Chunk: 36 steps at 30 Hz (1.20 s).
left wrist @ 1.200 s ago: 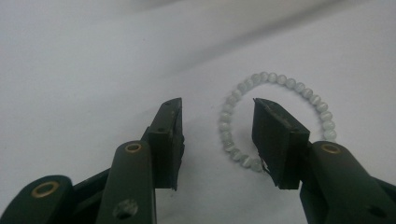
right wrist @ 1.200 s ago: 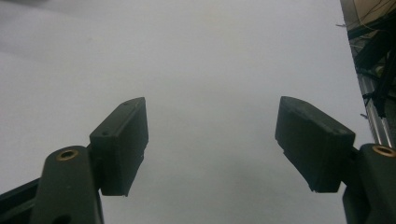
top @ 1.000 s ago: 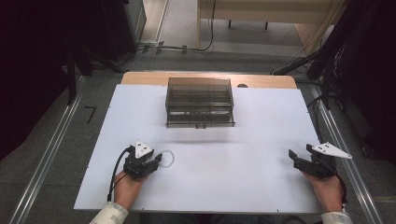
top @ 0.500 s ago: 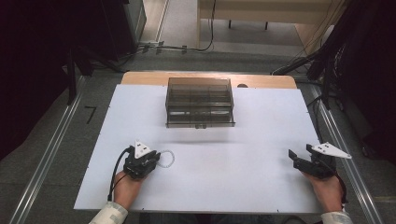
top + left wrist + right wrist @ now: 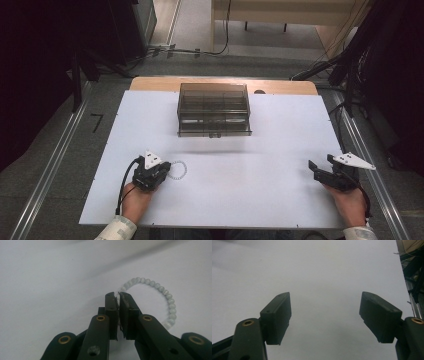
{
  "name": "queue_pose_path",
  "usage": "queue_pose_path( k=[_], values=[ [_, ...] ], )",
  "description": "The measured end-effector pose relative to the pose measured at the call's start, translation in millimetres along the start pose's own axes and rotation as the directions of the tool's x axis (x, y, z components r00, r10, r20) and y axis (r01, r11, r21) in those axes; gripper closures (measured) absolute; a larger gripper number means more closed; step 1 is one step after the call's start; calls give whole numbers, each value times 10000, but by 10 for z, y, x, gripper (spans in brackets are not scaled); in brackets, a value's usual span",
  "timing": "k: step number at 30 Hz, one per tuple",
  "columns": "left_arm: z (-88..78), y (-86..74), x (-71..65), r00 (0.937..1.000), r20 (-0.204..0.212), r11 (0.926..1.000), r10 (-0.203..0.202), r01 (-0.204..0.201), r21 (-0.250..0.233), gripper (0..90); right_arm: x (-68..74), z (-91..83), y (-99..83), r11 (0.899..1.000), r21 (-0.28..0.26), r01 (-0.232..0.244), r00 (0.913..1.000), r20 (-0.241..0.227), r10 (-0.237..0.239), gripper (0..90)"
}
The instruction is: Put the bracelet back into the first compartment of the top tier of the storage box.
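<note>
A bracelet of pale, milky beads (image 5: pixel 160 288) lies in a ring on the white table (image 5: pixel 250 170), low on the left in the high view (image 5: pixel 178 170). My left gripper (image 5: pixel 117 294) has just been closing, and its jaws now pinch the near side of the bead ring; the beads at the pinch are hidden between the pads. From above, the left gripper (image 5: pixel 166 169) lies low on the table, pointing right at the bracelet. My right gripper (image 5: pixel 325 308) stands open over bare table with nothing between its fingers, near the table's right edge (image 5: pixel 320 164).
A smoky see-through plastic box with compartments (image 5: pixel 214 110) stands at the back middle of the table. A wooden strip (image 5: pixel 150 82) runs along the far edge. Metal rails (image 5: pixel 55 165) flank the table, and cables lie on the floor behind.
The left gripper's jaws have drawn together on the bracelet's near side. Both hands have stayed where they were, and the right gripper looks the same.
</note>
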<state>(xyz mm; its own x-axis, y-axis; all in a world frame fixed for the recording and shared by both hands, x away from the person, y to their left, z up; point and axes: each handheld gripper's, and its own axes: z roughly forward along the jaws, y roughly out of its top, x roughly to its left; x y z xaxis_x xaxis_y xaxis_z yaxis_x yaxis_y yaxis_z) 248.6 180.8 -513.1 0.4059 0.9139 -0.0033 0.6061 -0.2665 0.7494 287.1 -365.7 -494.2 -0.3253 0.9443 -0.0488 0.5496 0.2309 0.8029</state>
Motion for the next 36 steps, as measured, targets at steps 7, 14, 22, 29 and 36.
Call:
queue_pose_path(
  k=[7,14,22,29,36],
  values=[
    [-1,0,7,9999,43,9999,-146,147,-30,859,13,12,7,10000,6,58,10000,-43,-58,238],
    [2,8,14,9998,65,9997,-168,169,-162,869,-1,5,2,10000,2,-3,10000,5,3,239],
    [-51,21,17,9994,202,9969,-273,287,-727,871,-10,-1,-2,10000,-15,11,10000,24,-11,239],
    [-143,36,-29,9998,204,9862,-1,35,-1658,872,-3,8,0,10000,-6,10,10000,4,-10,239],
    [-161,43,-30,9994,333,9828,-108,168,-1837,872,-9,5,-3,10000,-13,-17,10000,6,17,239]
  ],
)
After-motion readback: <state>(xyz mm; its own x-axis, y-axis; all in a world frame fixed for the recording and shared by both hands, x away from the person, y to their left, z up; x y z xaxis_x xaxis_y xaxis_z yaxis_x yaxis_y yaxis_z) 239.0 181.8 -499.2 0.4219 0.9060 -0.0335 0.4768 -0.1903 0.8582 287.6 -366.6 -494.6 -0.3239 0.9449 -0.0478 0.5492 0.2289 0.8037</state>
